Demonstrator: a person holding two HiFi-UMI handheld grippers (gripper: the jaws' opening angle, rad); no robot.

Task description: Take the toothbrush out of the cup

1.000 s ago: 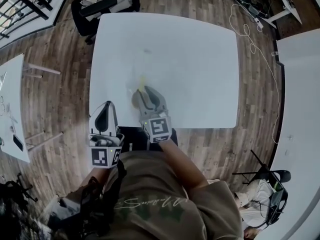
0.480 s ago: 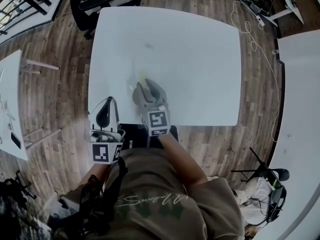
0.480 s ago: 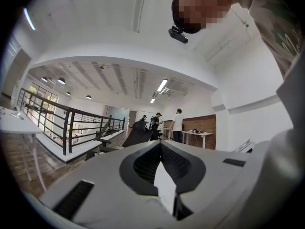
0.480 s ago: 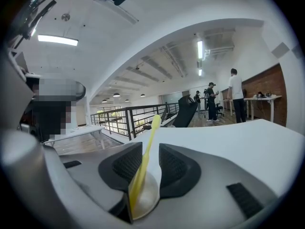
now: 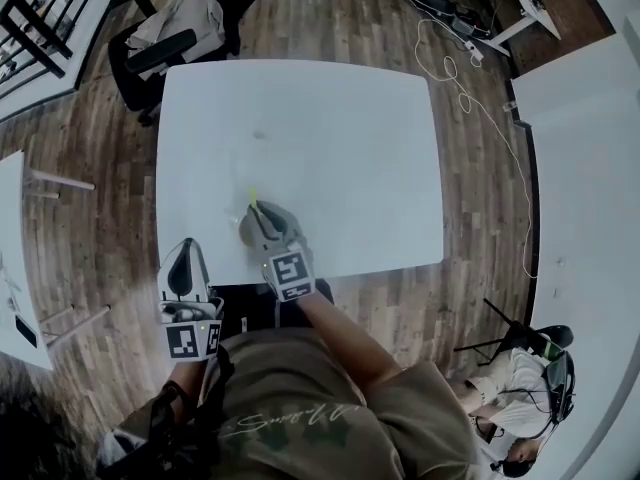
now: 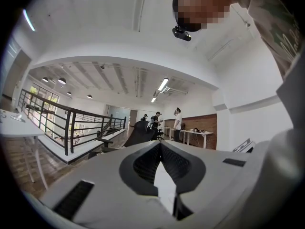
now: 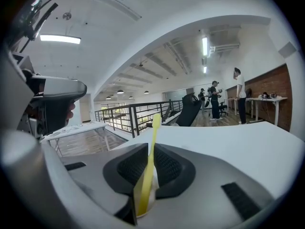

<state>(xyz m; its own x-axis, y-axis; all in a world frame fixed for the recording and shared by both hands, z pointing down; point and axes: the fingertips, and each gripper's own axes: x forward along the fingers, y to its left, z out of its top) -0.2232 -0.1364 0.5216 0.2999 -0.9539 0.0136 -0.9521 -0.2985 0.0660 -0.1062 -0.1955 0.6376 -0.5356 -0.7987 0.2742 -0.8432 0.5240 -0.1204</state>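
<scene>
**Right gripper (image 5: pixel 256 214) grasping a toothbrush (image 7: pixel 151 142) at the white desk (image 5: pixel 340 138), left of frame centre.**
Ribbed dark fingers (image 7: pixel 130 169), having just closed, pinch the slim yellow handle above what seems a pale cup (image 7: pixel 155 185); the left gripper (image 6: pixel 160 144) has its tips together.

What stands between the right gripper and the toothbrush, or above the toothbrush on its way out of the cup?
Nothing visible. The right gripper's jaws have just been closing and now pinch the toothbrush handle; above the cup, only open air.
</scene>
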